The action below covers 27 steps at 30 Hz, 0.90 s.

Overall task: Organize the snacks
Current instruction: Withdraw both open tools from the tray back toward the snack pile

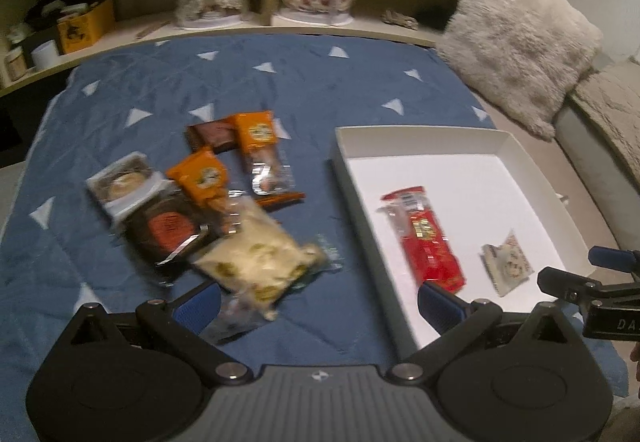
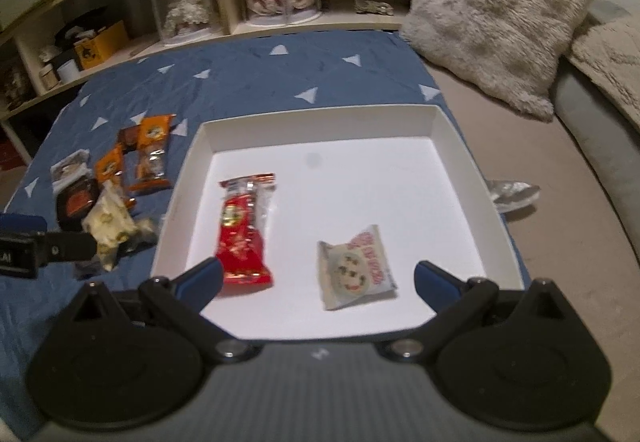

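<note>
Blurring softens nearly everything in both wrist views, so the printing on the wrappers cannot be read, and the dolls under clear domes on the shelf [image 2: 280,26] behind are only vague shapes. A crinkled silver object [image 2: 514,194] pokes out past the far right wall of the white box [image 2: 320,122], mostly hidden by it, and what it is cannot be told. In the left wrist view the nearest clear wrapper [image 1: 230,322] is partly covered by the left gripper's own finger, and the bottom of each frame is filled by gripper bodies.

The left gripper [image 1: 320,302] hangs over the blue quilt [image 1: 240,82] with its fingers spread wide and nothing between them; its left finger [image 1: 200,308] sits over the edge of the snack pile [image 1: 208,210], beside the pale packet [image 1: 256,262], though contact cannot be judged. Its right finger overlaps the near wall of the box.

The right gripper [image 2: 318,280] is likewise wide open and empty, poised above the near part of the box. Inside the box lie a red snack bar [image 2: 244,230] near its left finger [image 2: 202,280] and a small white cookie packet [image 2: 354,268] between the fingers, both flat on the floor of the box and apart from one another. The remaining snacks, orange, brown and dark packets, lie heaped on the quilt left of the box.
</note>
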Tool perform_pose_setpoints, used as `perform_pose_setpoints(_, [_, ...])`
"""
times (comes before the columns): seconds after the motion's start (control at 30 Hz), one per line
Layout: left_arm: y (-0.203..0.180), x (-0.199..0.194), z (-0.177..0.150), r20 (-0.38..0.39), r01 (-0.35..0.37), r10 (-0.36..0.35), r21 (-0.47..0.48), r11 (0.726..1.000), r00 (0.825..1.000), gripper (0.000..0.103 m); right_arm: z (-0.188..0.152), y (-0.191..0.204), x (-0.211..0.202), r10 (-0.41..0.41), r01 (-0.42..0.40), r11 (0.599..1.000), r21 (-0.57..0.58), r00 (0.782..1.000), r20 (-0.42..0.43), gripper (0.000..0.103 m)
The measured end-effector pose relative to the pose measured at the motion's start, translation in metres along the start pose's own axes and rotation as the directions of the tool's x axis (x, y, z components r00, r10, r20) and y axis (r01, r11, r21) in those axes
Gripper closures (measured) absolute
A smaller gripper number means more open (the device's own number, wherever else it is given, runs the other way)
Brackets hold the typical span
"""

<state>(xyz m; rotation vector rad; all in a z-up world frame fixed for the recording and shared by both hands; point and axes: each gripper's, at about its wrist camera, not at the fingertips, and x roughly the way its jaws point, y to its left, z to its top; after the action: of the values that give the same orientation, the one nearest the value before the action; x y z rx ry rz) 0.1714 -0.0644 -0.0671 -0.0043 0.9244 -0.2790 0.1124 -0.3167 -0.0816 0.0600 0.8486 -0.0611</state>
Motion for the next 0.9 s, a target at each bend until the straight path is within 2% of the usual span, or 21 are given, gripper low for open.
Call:
perform_pose_setpoints(0.33, [0.052,-0.017,-0.004,0.007,-0.069,0.07,-0.046,0.997,0.998,0.0,0.007,0.038,0.008,0.052,-0.05,0.997,-0.061,0.998,0.021,0.001])
perform_pose_setpoints(0.6, [0.085,-0.017,-0.008,0.006,-0.067,0.067,-0.037,0.997,0.998,0.0,0.009,0.074,0.023,0.132,-0.129,0.984,-0.124,0.991,0.015,0.001])
perform_pose_setpoints(0.7, [0.091,-0.013,-0.011,-0.007,-0.052,0.052,-0.049,0.997,0.999,0.003,0.009,0.086,0.027,0.174,-0.168,0.976,-0.14,0.984,0.029,0.001])
perform_pose_setpoints(0.9, [0.083,0.015,-0.022,-0.105,0.043,-0.05,-0.07,0.997,0.993,0.02,0.024,0.106,0.042,0.29,-0.276,0.947,-0.164,0.955,0.068,0.003])
